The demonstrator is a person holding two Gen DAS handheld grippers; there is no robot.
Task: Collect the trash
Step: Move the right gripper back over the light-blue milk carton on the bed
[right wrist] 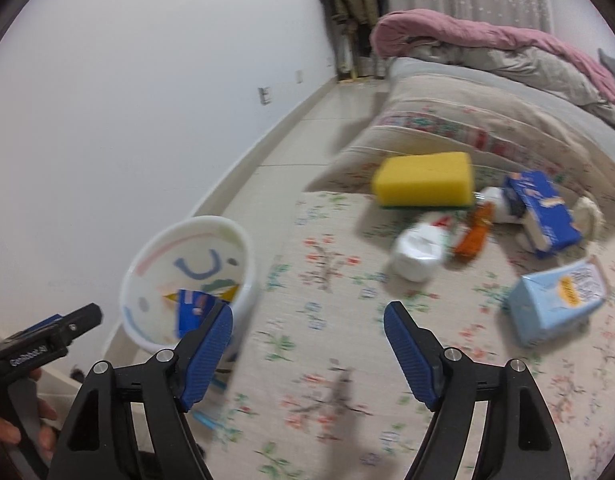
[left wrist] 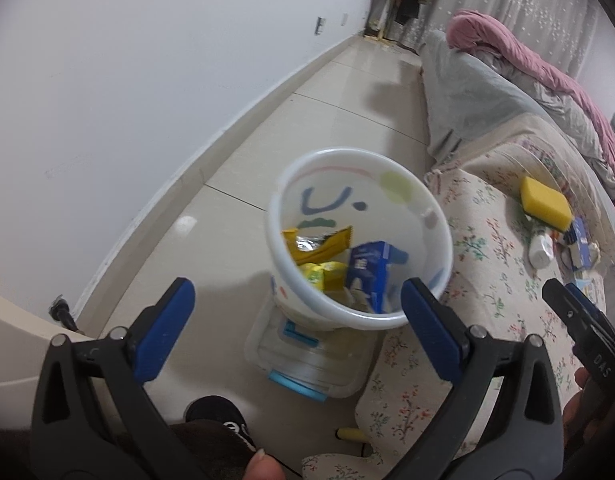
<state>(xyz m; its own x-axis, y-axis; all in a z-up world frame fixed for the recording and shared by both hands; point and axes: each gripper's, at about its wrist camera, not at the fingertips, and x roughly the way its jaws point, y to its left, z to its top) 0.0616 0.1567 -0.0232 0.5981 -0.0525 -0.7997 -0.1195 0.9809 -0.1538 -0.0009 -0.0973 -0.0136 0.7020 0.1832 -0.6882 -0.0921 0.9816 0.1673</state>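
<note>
Right gripper (right wrist: 307, 354): jaws spread, empty, above floral bed cover (right wrist: 327, 272). Left gripper (left wrist: 297, 330): likewise spread, empty. Pale-blue carton (right wrist: 559, 304) lay on bed; white plastic bucket (right wrist: 243, 248) beside. Risk: carton crushing, slipping free.

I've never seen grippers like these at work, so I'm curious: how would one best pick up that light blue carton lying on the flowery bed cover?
Probably across its narrow sides, near the middle. The light blue carton lies flat on the floral cover, apart from the other litter, with bare cloth on both sides. The right gripper, jaws open and empty, could come from above and close across its width. Its long face looks too wide.
</note>
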